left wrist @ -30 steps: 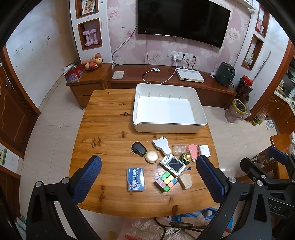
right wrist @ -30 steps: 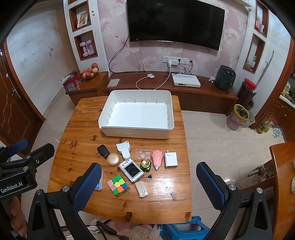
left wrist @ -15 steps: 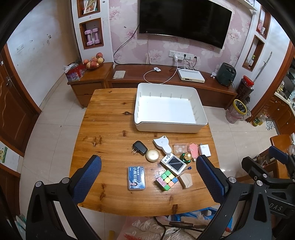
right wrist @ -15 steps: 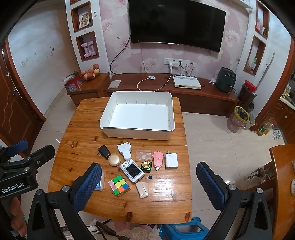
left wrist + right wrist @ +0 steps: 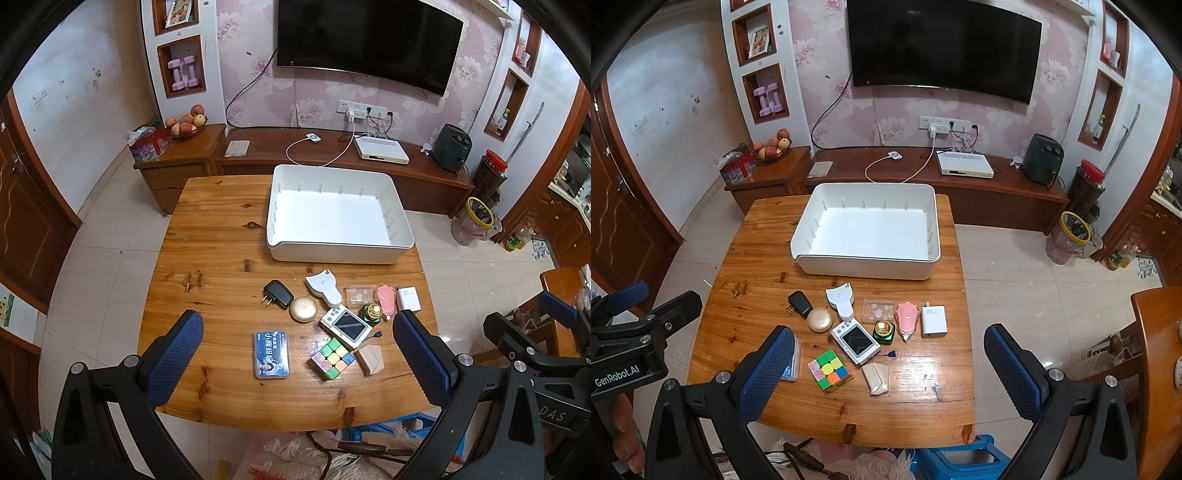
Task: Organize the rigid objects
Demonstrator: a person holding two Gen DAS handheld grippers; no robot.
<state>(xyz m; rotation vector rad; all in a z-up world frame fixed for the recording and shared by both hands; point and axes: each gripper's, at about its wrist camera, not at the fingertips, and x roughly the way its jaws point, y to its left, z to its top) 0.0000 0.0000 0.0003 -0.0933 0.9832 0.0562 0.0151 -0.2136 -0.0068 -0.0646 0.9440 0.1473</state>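
Observation:
An empty white bin (image 5: 338, 218) (image 5: 871, 229) stands at the far side of the wooden table (image 5: 207, 236) (image 5: 757, 258). Small objects lie in front of it: a black plug (image 5: 276, 293) (image 5: 799, 303), gold round tin (image 5: 303, 309) (image 5: 820, 319), white tape measure (image 5: 325, 286) (image 5: 841, 299), small camera (image 5: 345, 328) (image 5: 855, 342), colour cube (image 5: 331, 358) (image 5: 830, 370), blue card case (image 5: 271, 354), beige wedge (image 5: 371, 359) (image 5: 876, 377), white charger (image 5: 408, 299) (image 5: 933, 320). My left gripper (image 5: 295, 350) and right gripper (image 5: 886, 358) are both open and empty, high above the near edge.
A low TV cabinet (image 5: 332, 155) stands behind the table, with a fruit bowl (image 5: 186, 123) on the side unit. A wooden chair (image 5: 1156, 350) is at the right. A blue stool (image 5: 960, 458) and a mop lie under the near table edge.
Both views have tilted slightly, so the table and bin sit a little lower in frame. Nothing on the table has moved and both grippers stay open.

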